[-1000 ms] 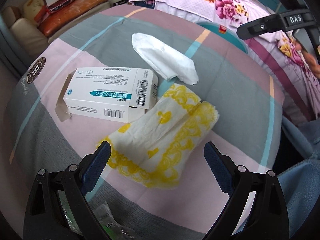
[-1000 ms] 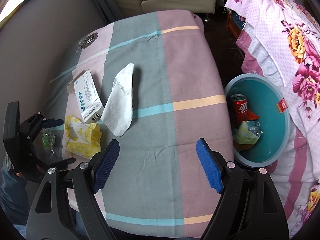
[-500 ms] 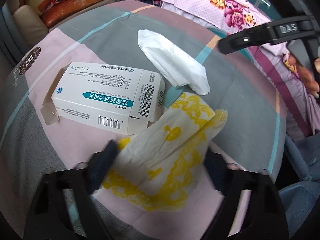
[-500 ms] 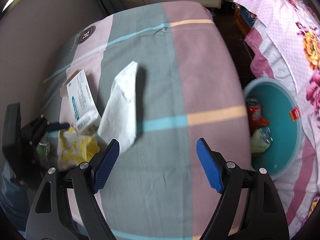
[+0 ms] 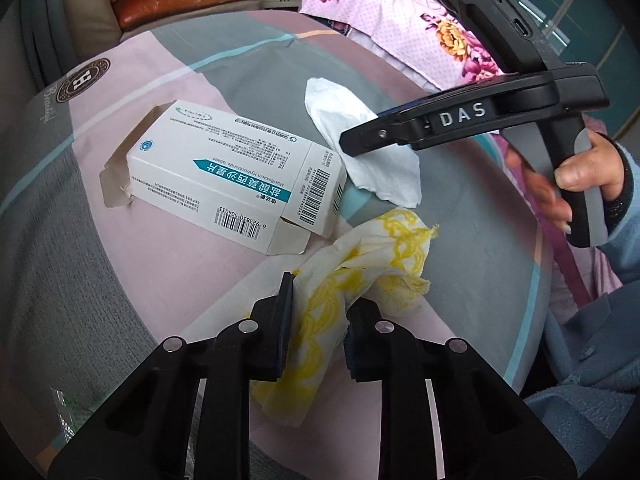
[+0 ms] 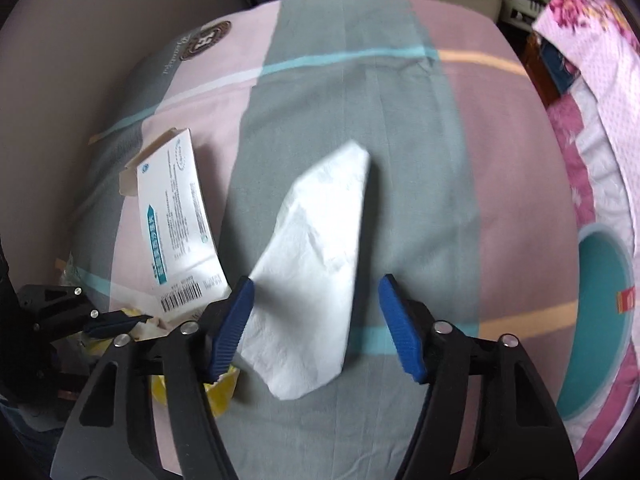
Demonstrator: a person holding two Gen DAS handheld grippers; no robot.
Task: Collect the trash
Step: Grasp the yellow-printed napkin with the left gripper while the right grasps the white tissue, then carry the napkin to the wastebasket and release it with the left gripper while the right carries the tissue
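The left gripper [image 5: 318,322] jaws are closing, grasping the yellow napkin [image 5: 360,276] beside the box [image 5: 236,184]. The right gripper [image 6: 316,324] jaws, released, are closing astride the white tissue [image 6: 316,264] on open bedsheet [image 6: 420,160].

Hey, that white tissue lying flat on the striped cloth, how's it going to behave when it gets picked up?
The white tissue looks thin and creased, so it will probably go limp and droop. It likely weighs almost nothing. The yellow-printed napkin already bunches between the closing left tool, so expect similar crumpling.
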